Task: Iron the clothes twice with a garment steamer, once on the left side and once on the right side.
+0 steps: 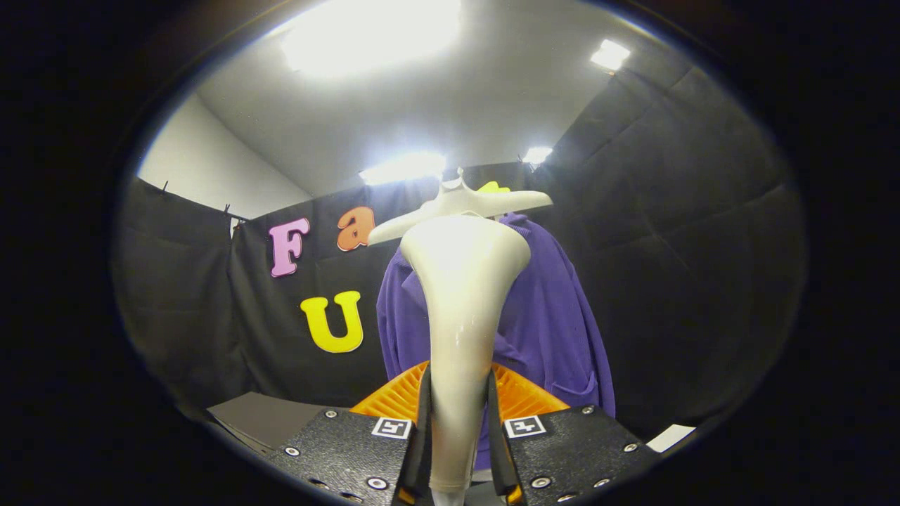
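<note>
The gripper (457, 436) jaws are clamping the garment steamer (460, 316) handle, its head rising just before the purple garment (555, 316).

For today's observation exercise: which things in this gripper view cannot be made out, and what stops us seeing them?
- Purple garment: its middle is hidden behind the steamer, held between the gripper fingers.
- Steamer's face: turned away from the camera.
- White hanger: its top is lost in lamp glare.
- Orange ribbed thing: mostly covered by the gripper.

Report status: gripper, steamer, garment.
Gripper shut on cream plastic garment steamer, held upright between the fingers. Purple garment on white hanger just beyond steamer head, contact unclear. Nothing between them.
</note>
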A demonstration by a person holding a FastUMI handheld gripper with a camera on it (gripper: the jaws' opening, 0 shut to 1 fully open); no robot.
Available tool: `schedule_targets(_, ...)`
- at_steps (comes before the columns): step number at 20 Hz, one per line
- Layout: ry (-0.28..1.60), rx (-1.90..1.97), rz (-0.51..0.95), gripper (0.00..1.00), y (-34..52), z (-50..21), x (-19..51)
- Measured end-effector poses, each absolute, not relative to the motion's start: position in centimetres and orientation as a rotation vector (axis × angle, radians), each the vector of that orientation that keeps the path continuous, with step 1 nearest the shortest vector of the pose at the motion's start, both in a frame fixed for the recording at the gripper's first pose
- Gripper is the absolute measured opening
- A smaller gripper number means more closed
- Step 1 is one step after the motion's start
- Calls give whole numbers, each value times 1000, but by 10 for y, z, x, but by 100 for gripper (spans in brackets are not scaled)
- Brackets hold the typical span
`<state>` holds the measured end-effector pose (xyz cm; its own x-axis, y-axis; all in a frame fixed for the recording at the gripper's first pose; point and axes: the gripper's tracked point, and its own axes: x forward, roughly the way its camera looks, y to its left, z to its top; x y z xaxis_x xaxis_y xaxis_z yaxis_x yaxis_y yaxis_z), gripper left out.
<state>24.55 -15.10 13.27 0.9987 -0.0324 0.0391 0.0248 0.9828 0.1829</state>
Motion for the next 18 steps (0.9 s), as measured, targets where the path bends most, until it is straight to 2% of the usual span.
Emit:
schedule_targets(9, -129, 249, -128, 34, -203, 150, 318)
schedule_targets(18, -49, 282, -209, 34, -248, 96, 375)
